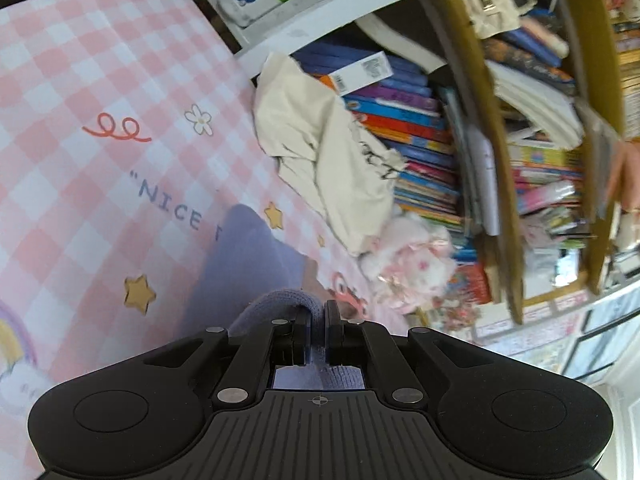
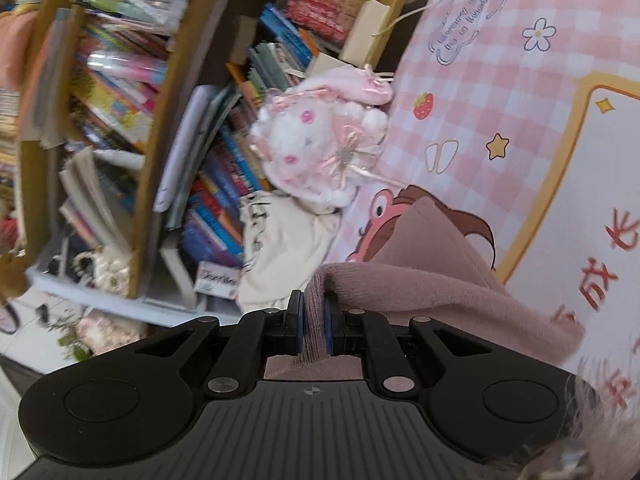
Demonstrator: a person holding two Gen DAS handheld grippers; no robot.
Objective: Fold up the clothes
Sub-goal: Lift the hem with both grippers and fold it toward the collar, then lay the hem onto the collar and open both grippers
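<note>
A lavender knit garment (image 1: 248,252) hangs from my left gripper (image 1: 318,320), which is shut on its ribbed edge above the pink checked mat (image 1: 100,80). In the right wrist view my right gripper (image 2: 314,320) is shut on the ribbed hem of a dusty-pink fleece garment (image 2: 432,280), whose cloth drapes to the right over the mat (image 2: 500,92). A brown fold (image 2: 476,224) shows behind the fleece. A crumpled cream garment (image 1: 320,152) lies at the mat's far edge against the books, and the cream garment (image 2: 284,248) also shows just past my right fingers.
A white and pink plush toy (image 1: 408,268), (image 2: 320,140) sits by the cream garment at the mat's edge. A wooden bookshelf (image 1: 472,120), (image 2: 160,120) packed with books stands right behind. A person's hand (image 1: 626,172) is at the right edge of the left wrist view.
</note>
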